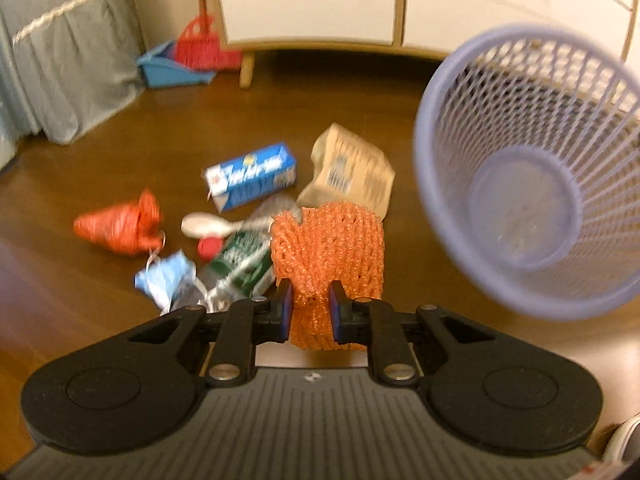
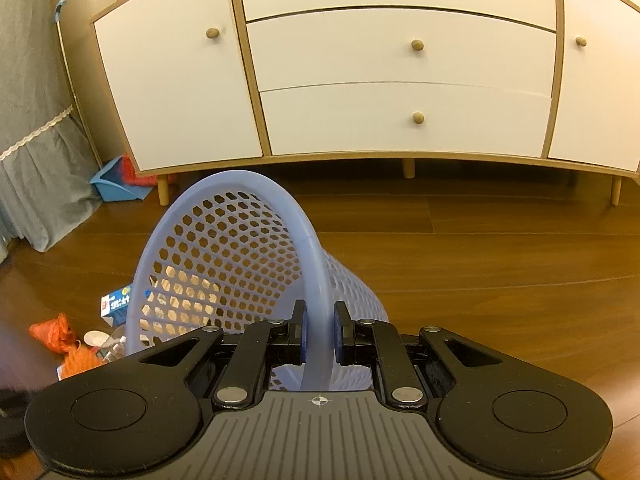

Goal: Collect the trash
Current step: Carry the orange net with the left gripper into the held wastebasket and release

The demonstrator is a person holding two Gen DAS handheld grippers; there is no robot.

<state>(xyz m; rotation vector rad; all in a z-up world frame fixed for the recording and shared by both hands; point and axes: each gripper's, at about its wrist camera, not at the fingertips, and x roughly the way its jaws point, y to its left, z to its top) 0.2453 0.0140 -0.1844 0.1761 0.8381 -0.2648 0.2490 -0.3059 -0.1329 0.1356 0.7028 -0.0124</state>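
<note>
- The left tool [image 1: 310, 300] pinches an orange foam net [image 1: 328, 248]; the net stands up lengthwise between its fingers, long axis pointing away from the camera.
- The right tool [image 2: 319, 320] is clamped on the rim of a lilac mesh basket [image 2: 224, 256], held tipped, its mouth turned leftward toward the net.
- In the left wrist view the basket's open mouth faces the camera, just right of the net.
- On the wooden floor [image 1: 120, 152] beyond lie a blue carton [image 1: 252, 180], a brown paper bag [image 1: 352, 172], an orange plastic bag [image 1: 120, 226], a white spoon [image 1: 204, 226] and a green-labelled bottle [image 1: 240, 264].
</note>
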